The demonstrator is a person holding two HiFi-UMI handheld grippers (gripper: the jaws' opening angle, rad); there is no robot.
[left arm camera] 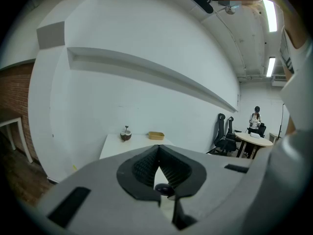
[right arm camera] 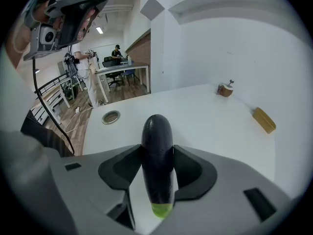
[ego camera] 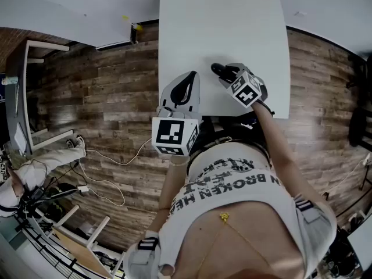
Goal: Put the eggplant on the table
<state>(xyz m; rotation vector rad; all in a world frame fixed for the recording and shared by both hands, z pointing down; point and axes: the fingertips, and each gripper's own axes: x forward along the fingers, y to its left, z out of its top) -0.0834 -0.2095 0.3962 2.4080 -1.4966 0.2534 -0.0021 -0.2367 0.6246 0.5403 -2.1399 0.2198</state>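
Over the worktop's [right arm camera: 210, 116] near end: right tool [right arm camera: 157, 153] pinching the eggplant [right arm camera: 157, 136] across its middle. The dark rounded end points out over the white surface, and the green stem end sits back toward the tool body. Cannot tell whether the eggplant touches the worktop. Left tool [left arm camera: 157, 153] at the worktop's near left edge, pads pressed together, nothing pinched. Wooden tray [right arm camera: 264, 120] and brown bowl-like item [right arm camera: 225, 89] at the worktop's far end. Round cable grommet [right arm camera: 111, 117] set in the worktop near one edge.
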